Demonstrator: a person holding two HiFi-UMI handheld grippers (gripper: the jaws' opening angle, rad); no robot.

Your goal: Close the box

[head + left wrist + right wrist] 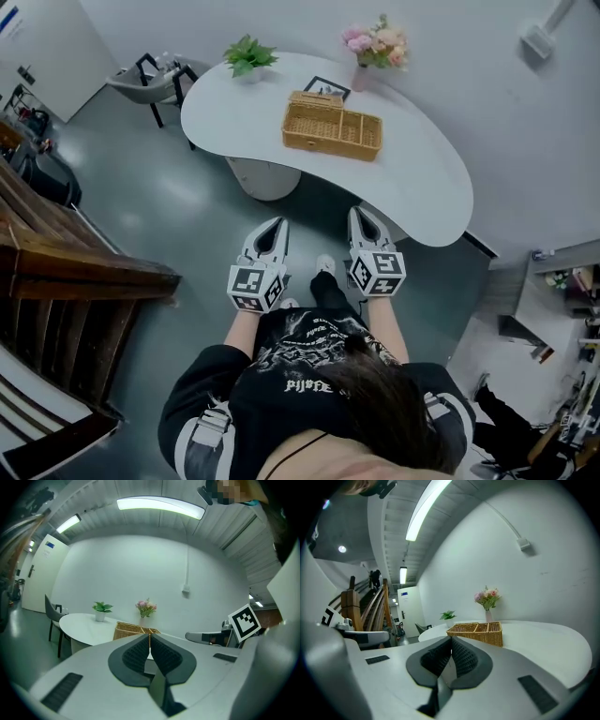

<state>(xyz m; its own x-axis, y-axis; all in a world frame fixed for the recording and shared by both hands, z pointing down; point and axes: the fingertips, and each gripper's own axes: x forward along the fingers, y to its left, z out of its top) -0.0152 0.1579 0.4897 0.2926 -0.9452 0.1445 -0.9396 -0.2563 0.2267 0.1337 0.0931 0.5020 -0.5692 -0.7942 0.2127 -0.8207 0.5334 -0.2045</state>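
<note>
A wicker box [333, 127] stands on the white curved table [427, 178], its hinged lid standing open at the far side; it also shows as the box [133, 630] in the left gripper view and the box [480, 631] in the right gripper view. My left gripper [275, 228] and right gripper [362, 217] are held side by side in front of the table's near edge, well short of the box. Both are shut with nothing between the jaws, as the left gripper [149, 637] and right gripper [451, 641] views show.
A potted green plant [248, 54] and a vase of pink flowers [377, 45] stand at the table's far side, with a framed picture [327, 89] behind the box. A grey chair [155, 82] sits at the far left. Wooden stairs [66, 272] rise on my left.
</note>
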